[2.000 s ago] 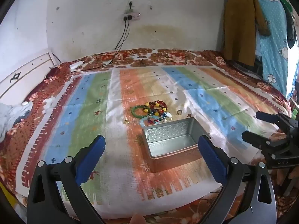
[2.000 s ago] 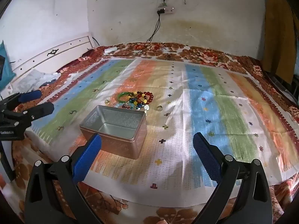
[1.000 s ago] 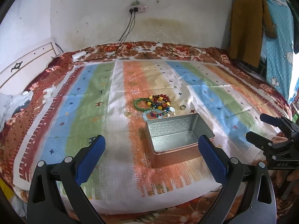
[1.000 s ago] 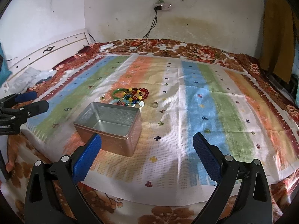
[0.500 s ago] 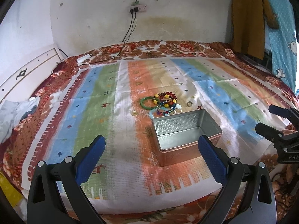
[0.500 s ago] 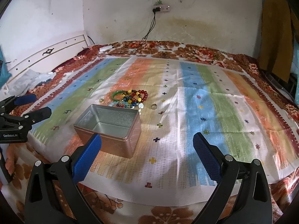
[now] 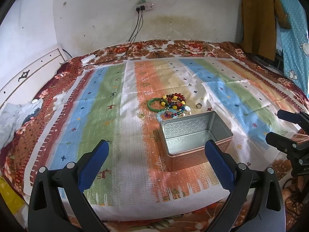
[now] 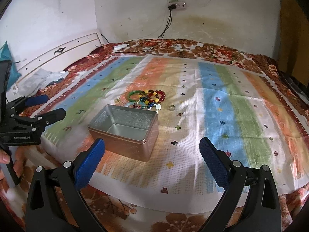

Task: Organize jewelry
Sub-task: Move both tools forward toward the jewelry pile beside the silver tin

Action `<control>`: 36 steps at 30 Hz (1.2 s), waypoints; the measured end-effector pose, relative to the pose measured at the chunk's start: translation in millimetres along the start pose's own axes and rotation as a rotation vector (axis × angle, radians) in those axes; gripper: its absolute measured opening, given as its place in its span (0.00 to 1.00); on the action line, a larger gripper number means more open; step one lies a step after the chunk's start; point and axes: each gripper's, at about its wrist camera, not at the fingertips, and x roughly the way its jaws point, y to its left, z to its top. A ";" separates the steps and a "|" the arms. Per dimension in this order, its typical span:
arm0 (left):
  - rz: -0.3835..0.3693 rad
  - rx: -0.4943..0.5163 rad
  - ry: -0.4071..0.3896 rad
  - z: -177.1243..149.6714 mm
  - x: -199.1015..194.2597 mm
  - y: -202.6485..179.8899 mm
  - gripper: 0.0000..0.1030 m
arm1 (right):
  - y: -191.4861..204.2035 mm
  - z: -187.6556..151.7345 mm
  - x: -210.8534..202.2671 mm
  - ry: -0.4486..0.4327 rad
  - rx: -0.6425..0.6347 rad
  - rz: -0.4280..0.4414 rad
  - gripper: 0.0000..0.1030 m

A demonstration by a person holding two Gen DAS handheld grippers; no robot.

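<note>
A tangled heap of coloured bead bracelets and a green bangle (image 7: 168,104) lies on the striped cloth (image 7: 108,116), just behind the empty embossed metal tin (image 7: 195,135); strands interlock, so pinching one may drag others; left gripper (image 7: 156,162) and right gripper (image 8: 152,160) hang spread, empty.

Rough whitewashed wall (image 7: 193,9) behind, yellow-brown stain low at centre; white power strip (image 7: 144,7) high up, two black cables (image 7: 135,31) hanging down onto the bed; wide bed under a floral red-brown blanket (image 7: 189,47), a striped cloth (image 7: 108,89) of blue, green, orange and white spread over it; white headboard (image 7: 25,75) at left with a dark ornament; crumpled pale cloth (image 7: 17,114) beside it; mustard-brown garment (image 7: 258,17) and blue dotted fabric (image 7: 295,44) hung at right; soft daylight across the bedding.
</note>
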 end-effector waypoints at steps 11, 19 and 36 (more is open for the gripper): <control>-0.041 -0.021 0.054 0.0 12.4 2.5 0.95 | -15.2 7.7 13.5 0.026 0.054 -0.032 0.96; -0.040 -0.036 0.121 8.6 34.7 7.8 0.95 | -17.3 17.4 26.9 0.048 0.052 -0.010 0.96; -0.003 -0.055 0.170 44.0 81.6 25.5 0.95 | -35.9 47.9 60.8 0.088 0.089 -0.036 0.96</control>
